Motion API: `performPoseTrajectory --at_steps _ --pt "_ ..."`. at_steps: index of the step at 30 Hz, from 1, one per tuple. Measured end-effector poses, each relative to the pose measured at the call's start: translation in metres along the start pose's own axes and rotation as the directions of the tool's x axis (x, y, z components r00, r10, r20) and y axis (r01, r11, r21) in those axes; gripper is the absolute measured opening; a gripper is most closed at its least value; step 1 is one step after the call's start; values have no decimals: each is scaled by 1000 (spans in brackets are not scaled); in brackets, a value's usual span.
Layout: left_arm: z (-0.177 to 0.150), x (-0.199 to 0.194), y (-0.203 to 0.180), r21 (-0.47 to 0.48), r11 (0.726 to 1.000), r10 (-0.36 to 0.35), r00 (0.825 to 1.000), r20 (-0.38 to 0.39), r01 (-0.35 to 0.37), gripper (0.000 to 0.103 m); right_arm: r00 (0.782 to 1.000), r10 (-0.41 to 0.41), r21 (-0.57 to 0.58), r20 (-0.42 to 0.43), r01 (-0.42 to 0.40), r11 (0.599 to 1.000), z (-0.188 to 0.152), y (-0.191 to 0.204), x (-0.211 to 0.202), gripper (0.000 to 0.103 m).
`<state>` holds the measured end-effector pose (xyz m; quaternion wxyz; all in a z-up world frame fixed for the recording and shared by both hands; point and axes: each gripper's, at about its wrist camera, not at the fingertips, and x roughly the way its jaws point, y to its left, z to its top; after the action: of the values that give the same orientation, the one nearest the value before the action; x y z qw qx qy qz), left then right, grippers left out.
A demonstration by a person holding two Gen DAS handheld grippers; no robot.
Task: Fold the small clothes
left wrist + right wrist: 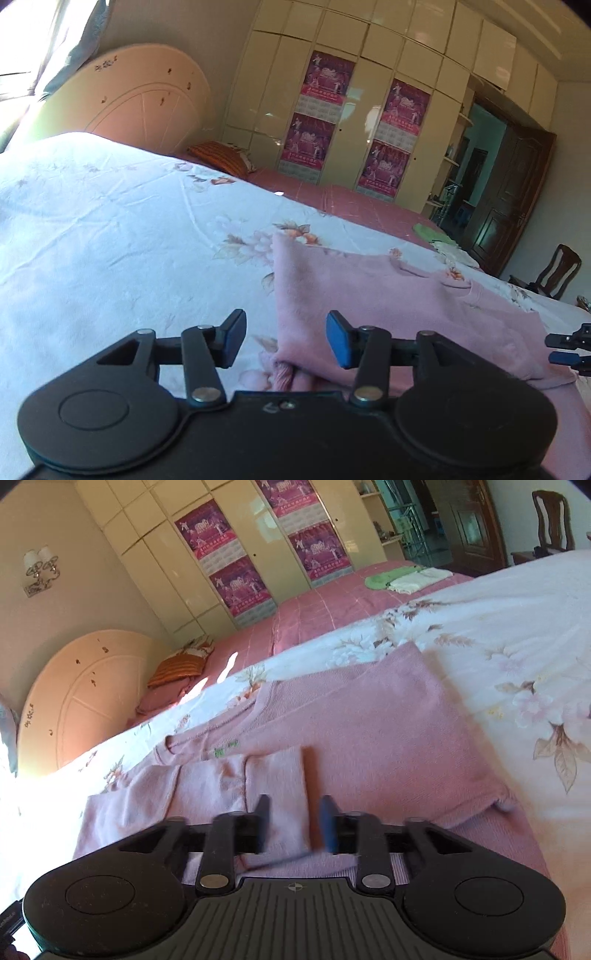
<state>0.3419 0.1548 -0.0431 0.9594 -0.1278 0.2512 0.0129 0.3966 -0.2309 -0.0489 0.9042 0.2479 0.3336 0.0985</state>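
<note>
A small pink knit sweater (pixel 399 295) lies spread on a white floral bedsheet (pixel 110 229). My left gripper (pixel 286 338) is open just above the sweater's bunched corner, empty. In the right wrist view the sweater (pixel 369 731) lies flat with one sleeve (pixel 273 794) folded across the body. My right gripper (pixel 295 823) is open with its jaws on either side of that sleeve's cuff end, low over it. The right gripper's fingers also show at the far right of the left wrist view (pixel 569 349).
Beyond the sheet lies a pink checked bedspread (pixel 314 605) with a green cloth (pixel 388 578) and a white cloth (pixel 413 581) on it. A striped orange pillow (pixel 177 668) lies by the cream headboard (pixel 81 694). A wardrobe (pixel 369 92), door and wooden chair (pixel 557 269) stand behind.
</note>
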Motion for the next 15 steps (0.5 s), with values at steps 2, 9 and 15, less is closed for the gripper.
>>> performPoseTrajectory --at_steps 2,9,15 --pt "9 20 -14 34 999 -38 999 -29 39 49 1000 15 31 -19 -14 999 11 -5 17 46" --pt "-3 90 -17 12 997 -78 980 -181 82 52 993 51 55 -104 -45 997 25 -9 70 11" --pt "-13 82 -17 57 995 -72 987 -146 81 52 993 78 -112 89 -68 991 35 24 24 5"
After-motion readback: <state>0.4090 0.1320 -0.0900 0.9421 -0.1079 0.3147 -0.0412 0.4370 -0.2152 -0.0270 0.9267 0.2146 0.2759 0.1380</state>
